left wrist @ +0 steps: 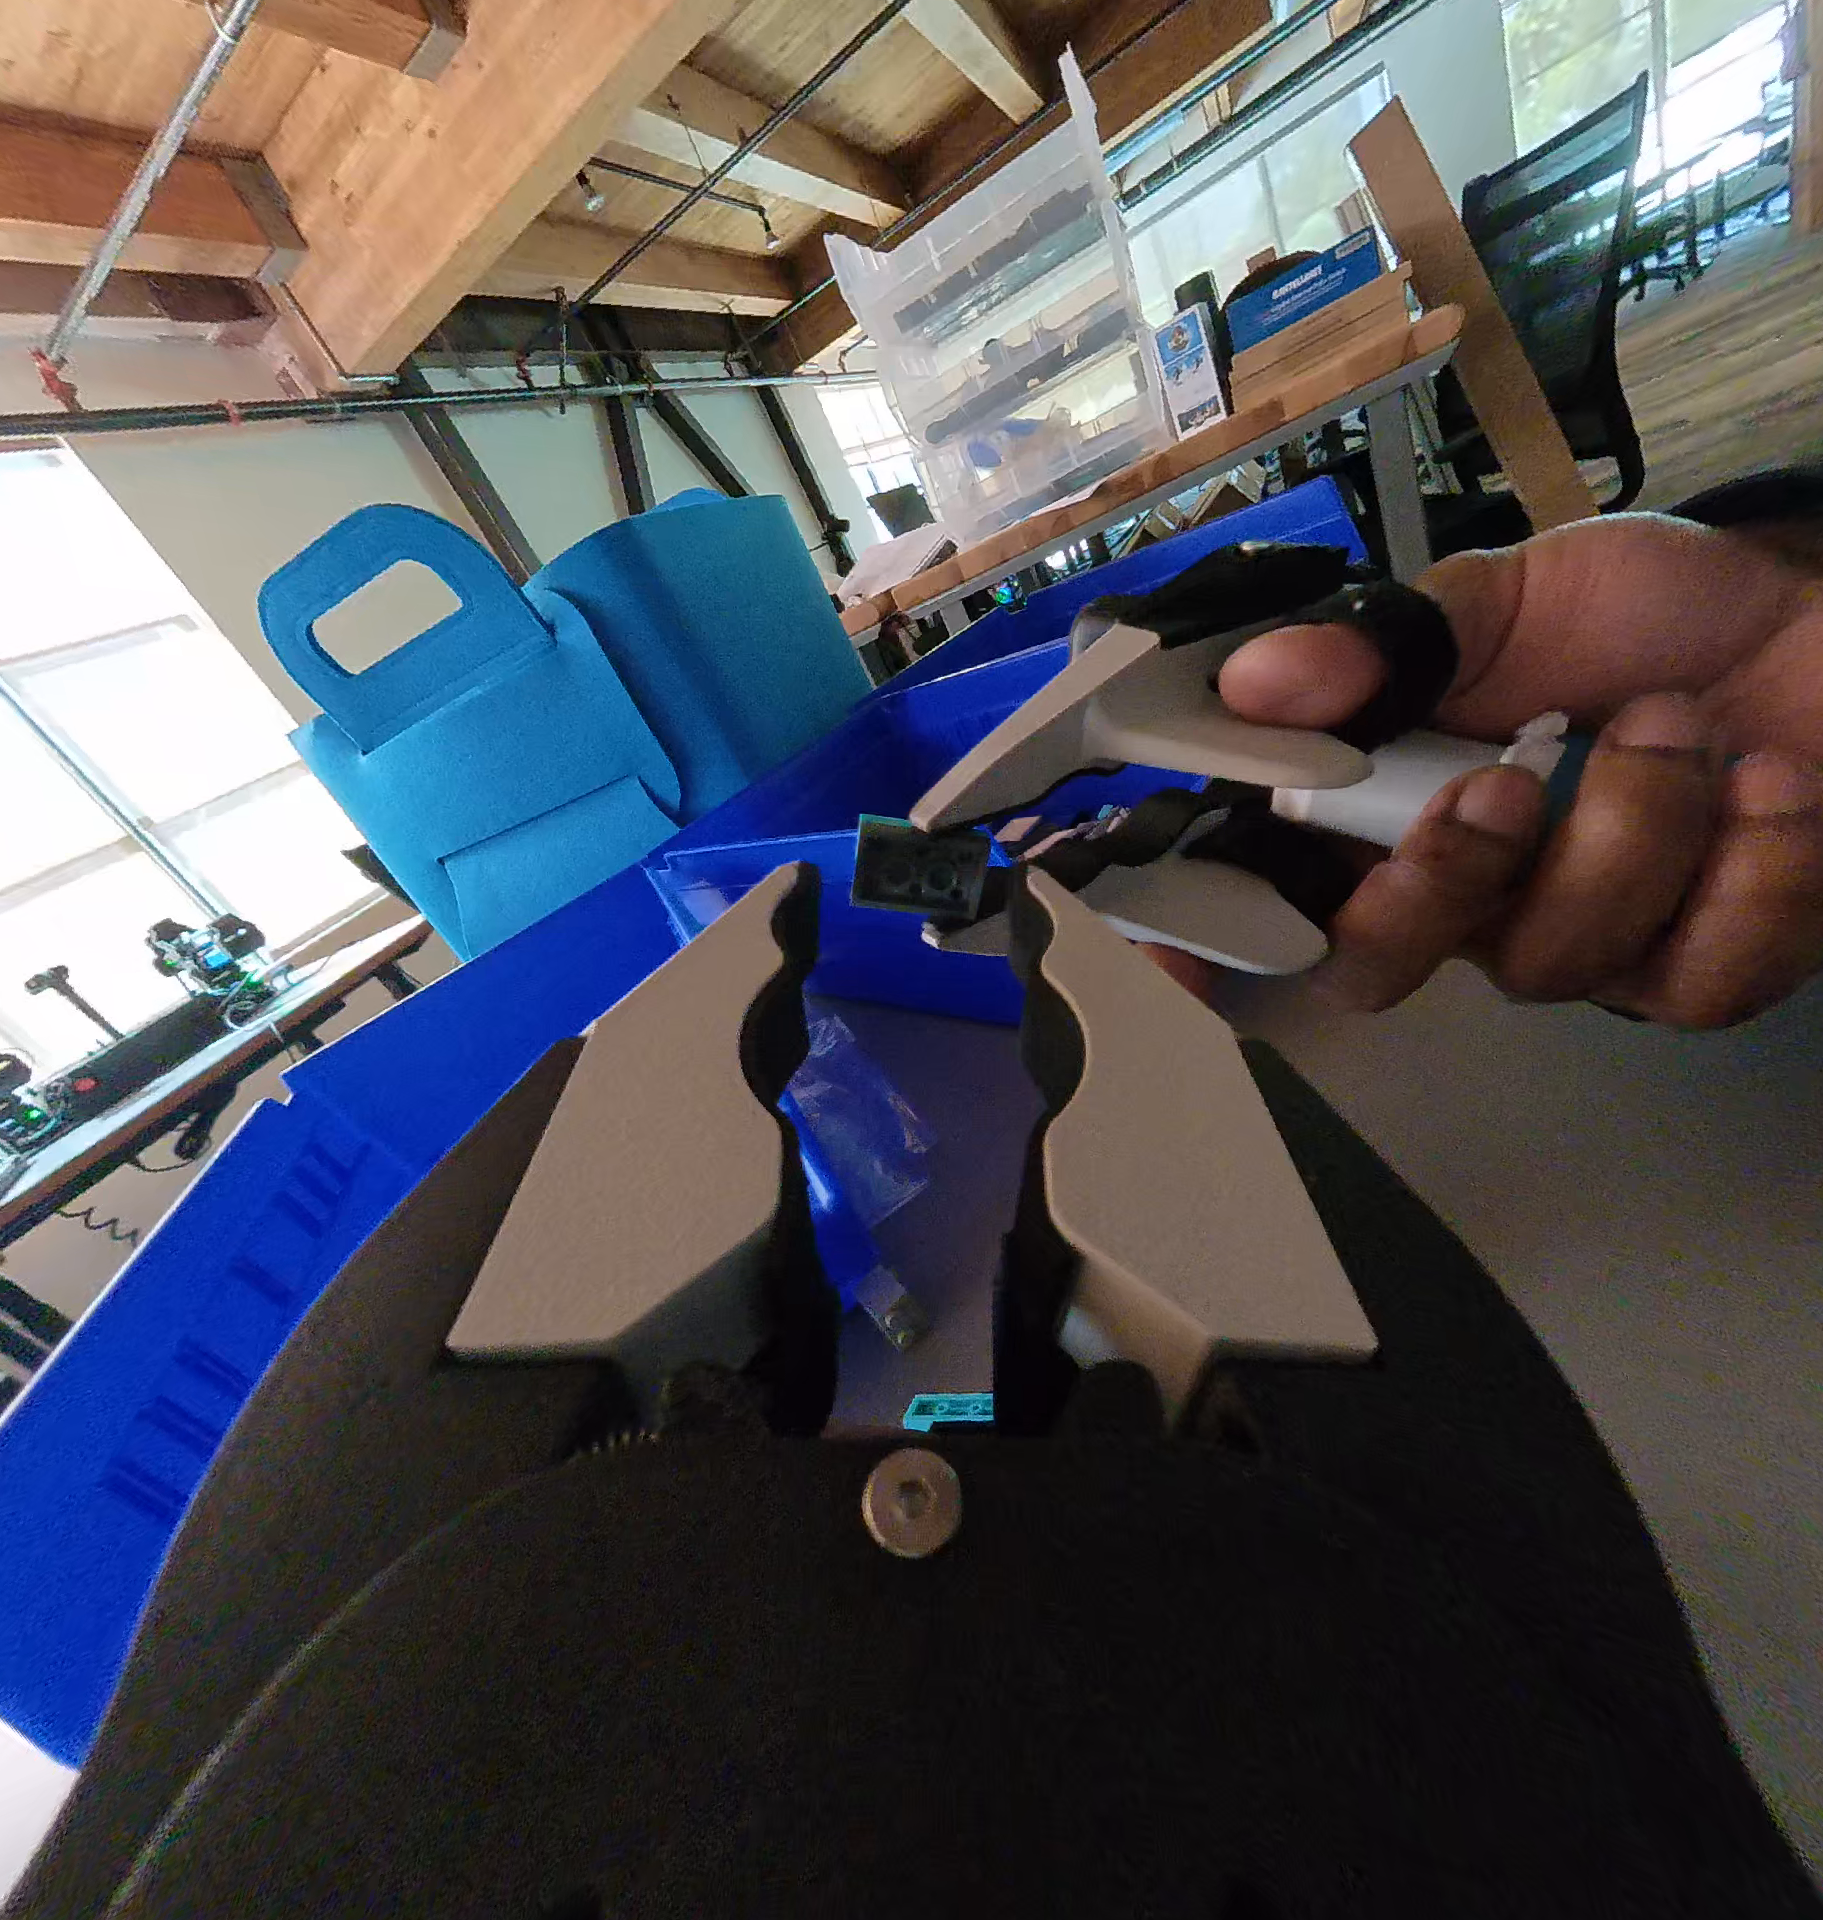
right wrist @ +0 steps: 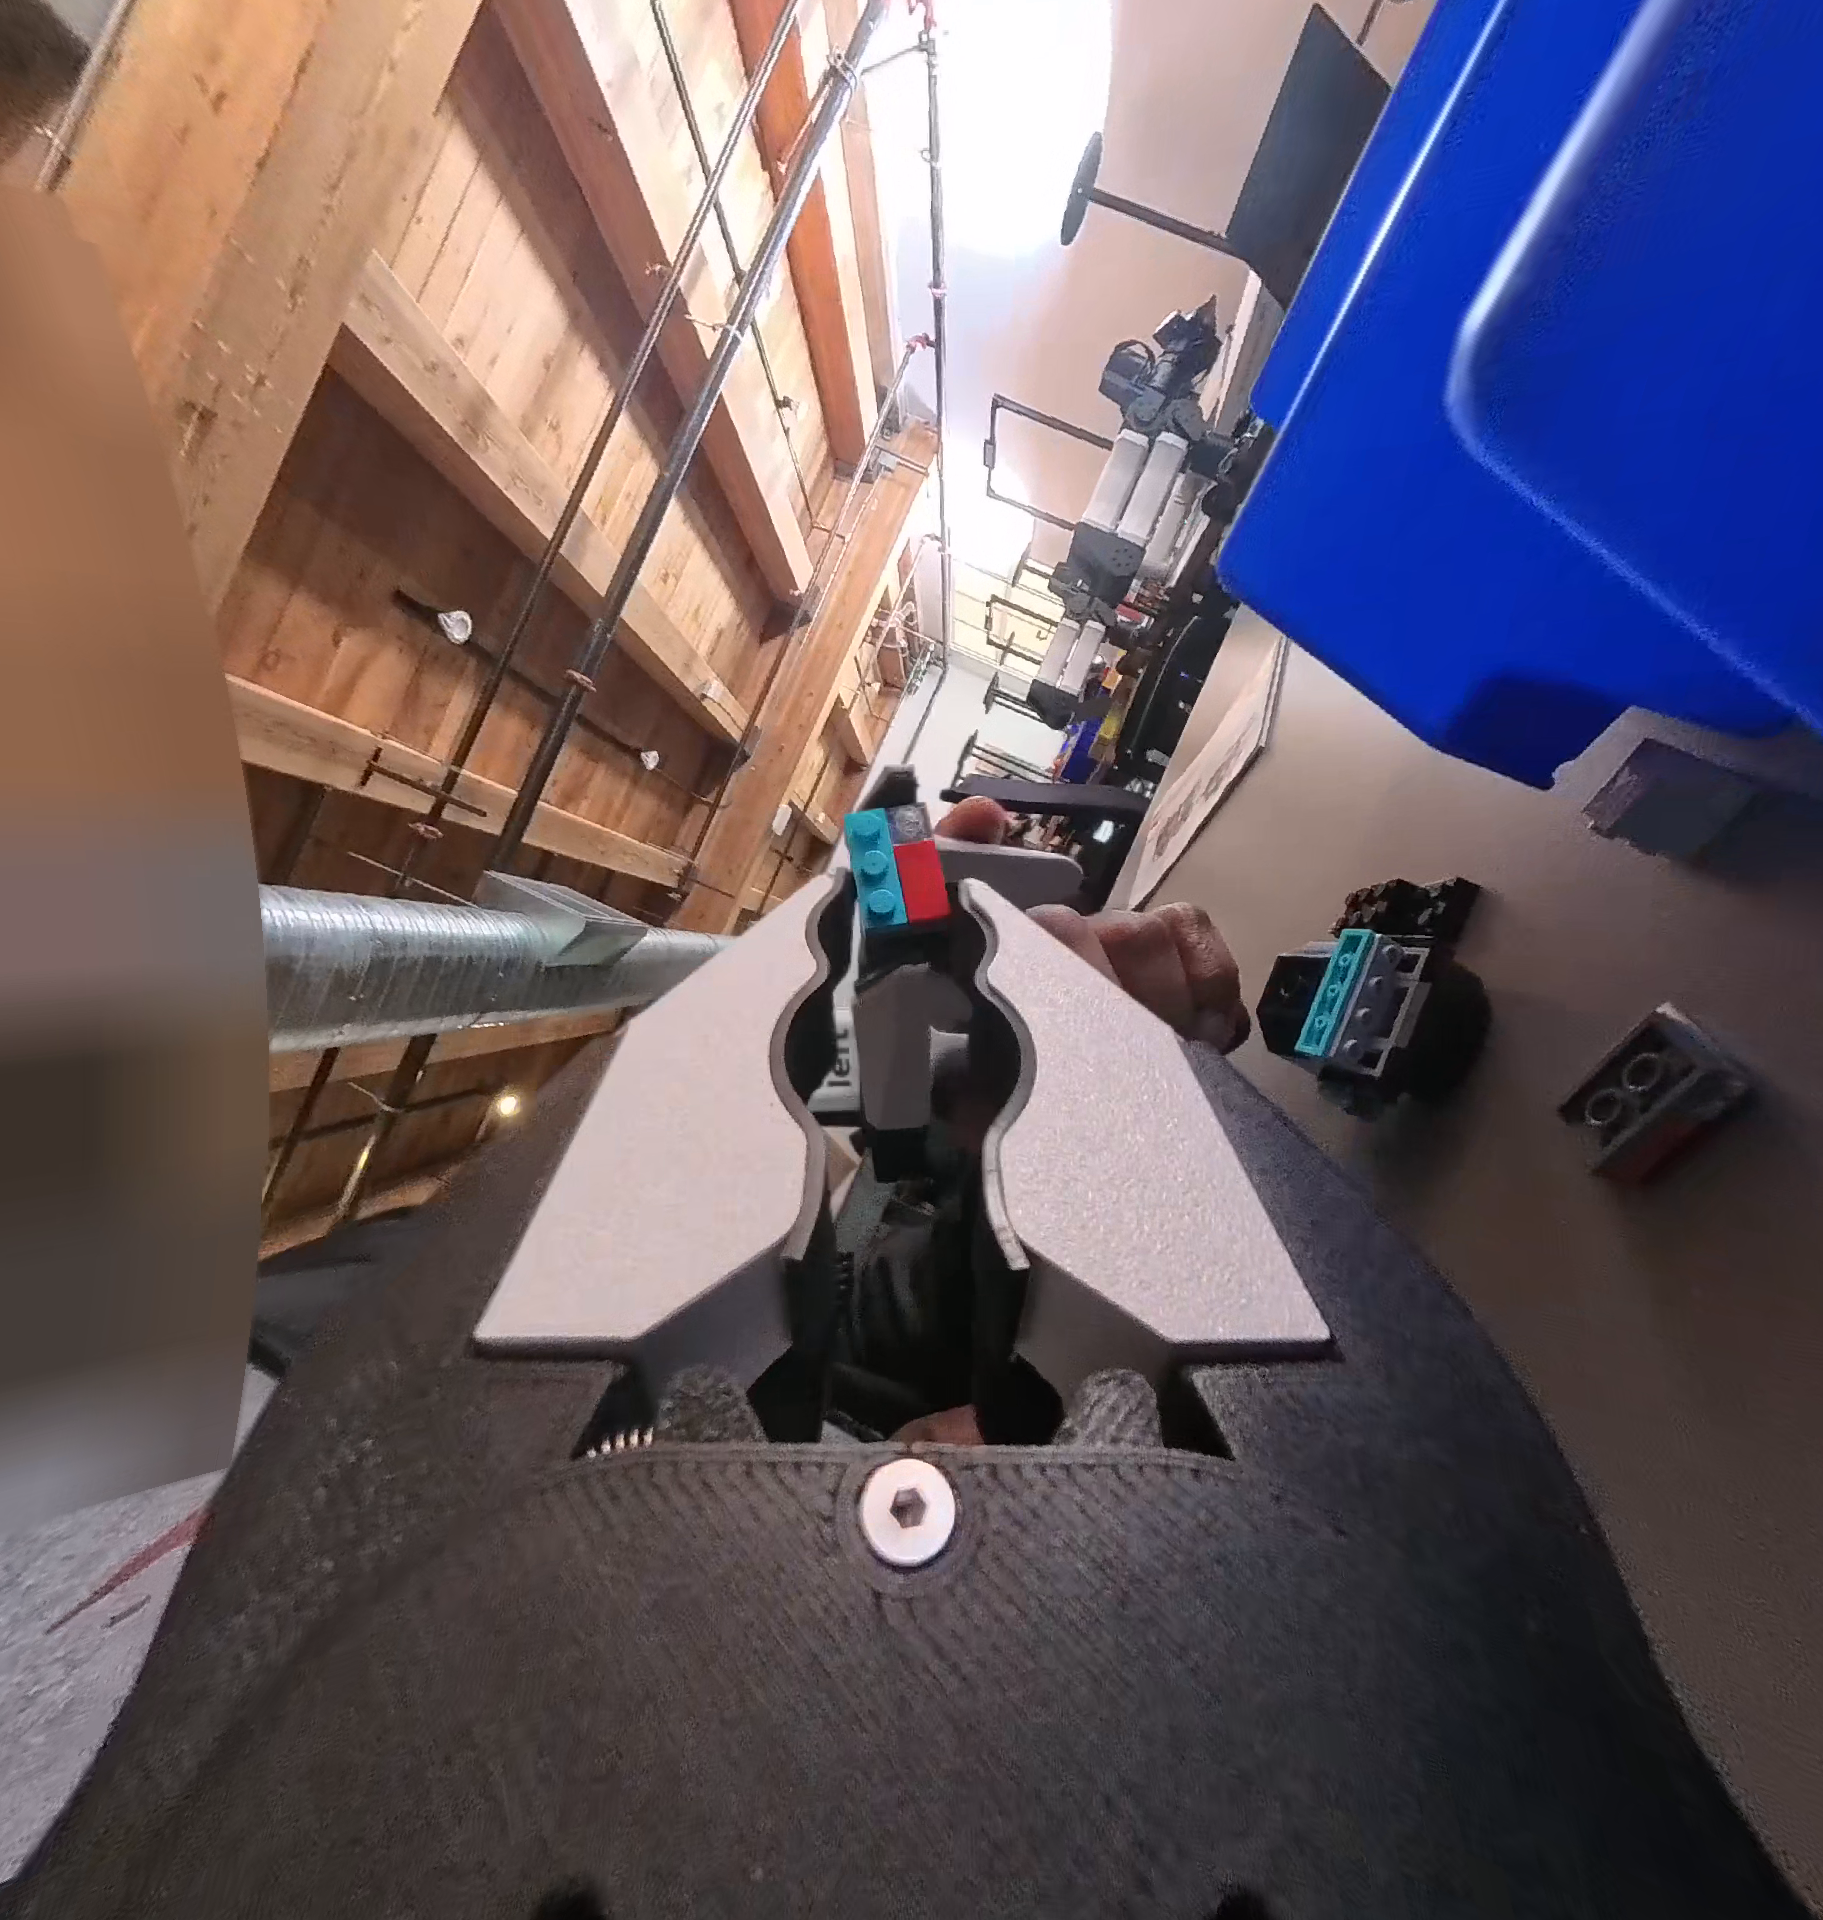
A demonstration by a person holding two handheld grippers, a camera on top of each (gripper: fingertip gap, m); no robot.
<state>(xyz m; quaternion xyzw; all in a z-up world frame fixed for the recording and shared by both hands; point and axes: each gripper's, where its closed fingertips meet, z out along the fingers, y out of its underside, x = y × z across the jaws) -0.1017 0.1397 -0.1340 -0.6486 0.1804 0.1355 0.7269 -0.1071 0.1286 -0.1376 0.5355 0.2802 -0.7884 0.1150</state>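
Because your right gripper (right wrist: 909, 896) pinches the little brick stack (right wrist: 902, 873) with only the very tips of its 2 fingers, the hold looks thin. A small twist or a slackened squeeze could let the piece pivot out and fall. The stack is up in the air over the edge of the blue bin (left wrist: 471, 1091), teal and red plates facing the right wrist camera and the dark underside facing the left one. A drop could send it into the bin, among the clear bag of parts (left wrist: 865, 1127), or onto the grey table (left wrist: 1509, 1299). Your left gripper (left wrist: 922, 899) stands open, narrowly, with 1 finger on each side of the stack, crosswise to the right one. From the left wrist view a gap shows on both sides, but whether the lower finger brushes the piece I cannot tell. If that gripper presses off-centre it could pry the plates apart or shove the stack out of the right one's tips. Your hand (left wrist: 1613, 790) is close behind, so a bump between the 2 tools is another likely cause. The loose dark brick cluster (right wrist: 1374, 997) and grey brick (right wrist: 1655, 1091) lie well apart on the table.
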